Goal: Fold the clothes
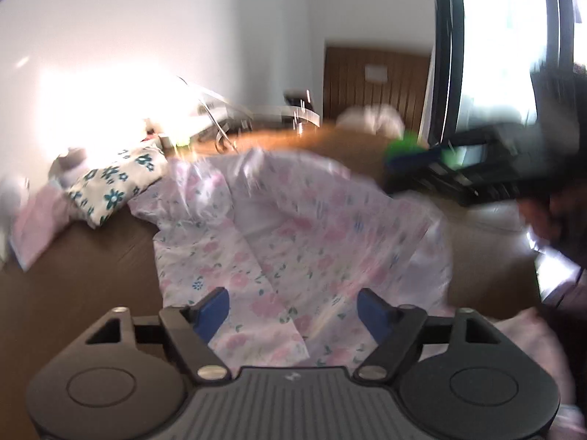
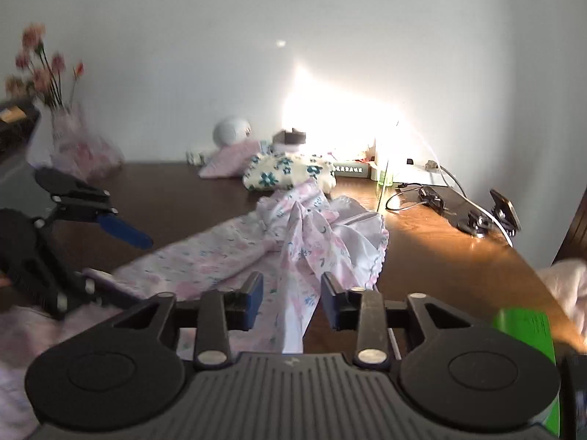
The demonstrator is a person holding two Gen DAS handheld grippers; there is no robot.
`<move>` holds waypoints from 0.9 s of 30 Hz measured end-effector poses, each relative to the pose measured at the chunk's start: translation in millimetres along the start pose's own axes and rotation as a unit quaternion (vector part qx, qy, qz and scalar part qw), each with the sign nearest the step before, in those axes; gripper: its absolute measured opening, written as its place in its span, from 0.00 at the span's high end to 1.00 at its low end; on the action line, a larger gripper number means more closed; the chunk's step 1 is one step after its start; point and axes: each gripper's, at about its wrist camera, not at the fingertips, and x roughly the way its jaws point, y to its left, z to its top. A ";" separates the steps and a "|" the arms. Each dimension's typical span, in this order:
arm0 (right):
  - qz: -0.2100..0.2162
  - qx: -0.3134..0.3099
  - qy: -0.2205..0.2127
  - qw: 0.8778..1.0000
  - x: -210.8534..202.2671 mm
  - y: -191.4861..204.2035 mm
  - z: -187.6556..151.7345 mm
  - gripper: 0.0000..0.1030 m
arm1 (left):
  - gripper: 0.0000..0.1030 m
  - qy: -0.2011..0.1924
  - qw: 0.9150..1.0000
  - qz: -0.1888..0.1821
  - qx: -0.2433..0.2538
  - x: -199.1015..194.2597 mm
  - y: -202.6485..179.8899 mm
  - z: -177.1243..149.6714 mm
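A pink floral garment point(image 1: 293, 238) lies spread and rumpled on the brown table point(image 1: 91, 275). It also shows in the right wrist view point(image 2: 293, 242), bunched into a ridge at its middle. My left gripper point(image 1: 293, 310) is open just above the garment's near edge, holding nothing. It shows from the side in the right wrist view point(image 2: 124, 234). My right gripper point(image 2: 291, 302) is open, its fingers on either side of a strip of the garment without closing on it. It appears blurred at the right of the left wrist view point(image 1: 422, 168).
A folded cream cloth with teal flowers point(image 2: 290, 172) and a pink cloth point(image 2: 227, 161) lie at the table's back. Cables and clips point(image 2: 458, 209) lie at the right. A vase of flowers point(image 2: 55, 110) stands at the back left. More pink fabric point(image 2: 568, 293) lies at the right edge.
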 end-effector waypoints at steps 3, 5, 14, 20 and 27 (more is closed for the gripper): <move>0.012 0.019 0.050 0.998 43.6 -6.9 3.3 0.56 | 0.29 0.031 0.999 0.025 0.001 25.6 -8.5 -0.5; 0.043 0.081 0.070 0.993 60.7 -19.9 -2.5 0.78 | 0.44 0.034 0.999 0.024 -0.023 32.2 -5.2 -5.3; 0.049 0.199 0.073 0.976 56.0 -68.2 -25.1 0.98 | 0.99 -0.038 0.948 0.061 -0.309 -16.7 76.8 -54.9; 0.057 0.187 0.078 0.978 45.8 -64.3 -30.8 0.98 | 1.00 -0.042 0.815 0.220 -0.534 -48.5 143.7 -113.7; 0.073 0.195 0.077 0.975 45.9 -64.1 -34.8 0.97 | 0.59 -0.020 0.864 0.269 -0.426 -44.7 126.7 -52.9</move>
